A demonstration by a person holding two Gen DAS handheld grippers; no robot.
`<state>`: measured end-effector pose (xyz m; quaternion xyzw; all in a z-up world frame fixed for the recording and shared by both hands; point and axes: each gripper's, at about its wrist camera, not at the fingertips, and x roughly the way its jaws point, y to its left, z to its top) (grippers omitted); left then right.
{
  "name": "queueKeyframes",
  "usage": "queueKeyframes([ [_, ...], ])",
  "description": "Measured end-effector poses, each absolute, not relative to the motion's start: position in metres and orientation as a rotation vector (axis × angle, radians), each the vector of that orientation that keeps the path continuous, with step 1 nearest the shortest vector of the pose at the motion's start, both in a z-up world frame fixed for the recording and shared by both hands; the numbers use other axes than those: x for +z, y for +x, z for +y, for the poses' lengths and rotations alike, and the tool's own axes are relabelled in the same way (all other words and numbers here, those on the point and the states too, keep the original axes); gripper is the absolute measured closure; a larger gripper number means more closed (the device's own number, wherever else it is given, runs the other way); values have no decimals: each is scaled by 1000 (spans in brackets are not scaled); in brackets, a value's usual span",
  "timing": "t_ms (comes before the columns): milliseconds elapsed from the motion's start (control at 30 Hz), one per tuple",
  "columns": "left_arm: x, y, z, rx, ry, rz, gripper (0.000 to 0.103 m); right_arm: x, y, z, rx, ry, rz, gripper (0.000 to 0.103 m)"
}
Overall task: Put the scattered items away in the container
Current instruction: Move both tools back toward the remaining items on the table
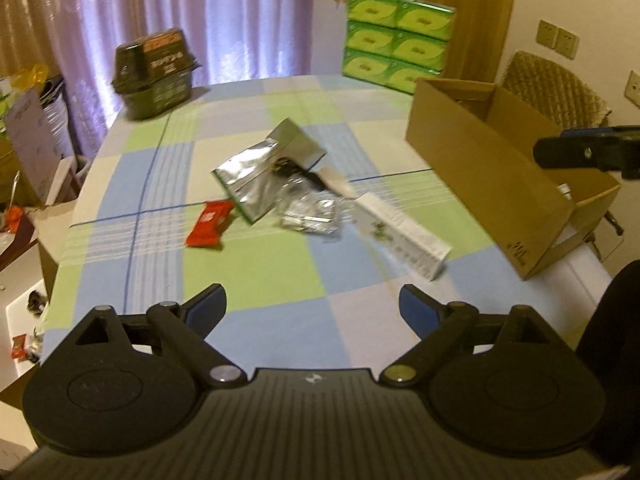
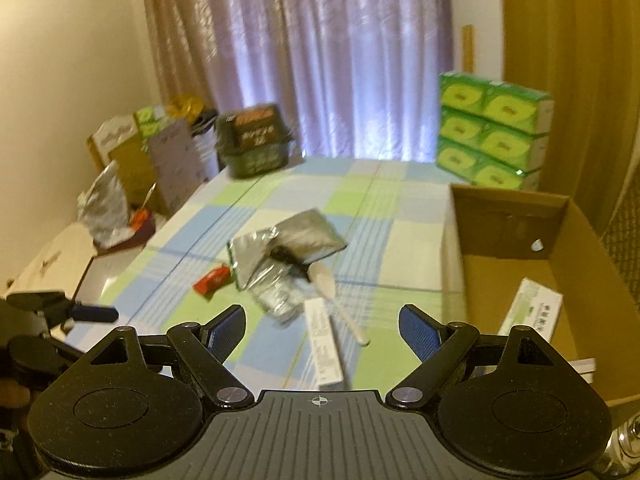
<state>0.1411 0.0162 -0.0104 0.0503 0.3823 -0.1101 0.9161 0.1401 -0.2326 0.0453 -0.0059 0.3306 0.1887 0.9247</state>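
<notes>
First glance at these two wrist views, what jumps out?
The bright green stack of tissue packs at the table's far edge grabs the eye first. Next, the loose pile mid-table: a silver foil pouch, a red snack packet beside it, and a long white box nearer the cardboard box, which stands open on the right. Both the left gripper and right gripper are open and empty.

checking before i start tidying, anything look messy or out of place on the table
Yes: a heap mid-table. Two silver foil pouches overlap askew, with a crumpled clear wrapper, a red snack packet and a long white box lying at angles, outside the cardboard box.
</notes>
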Motion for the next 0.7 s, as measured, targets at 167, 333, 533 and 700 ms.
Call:
queueKeyframes([
  [167,-21,146,25,-206,116,789,2,22,147,-218,422,-59,738,14],
  [333,-36,153,29,-191,134,803,2,-1,163,-206,442,-127,776,14],
  [533,-54,168,31,-185,145,831,2,-33,190,-199,462,-156,831,14],
  [700,-64,182,27,-183,173,832,2,-60,217,-195,483,-166,903,14],
])
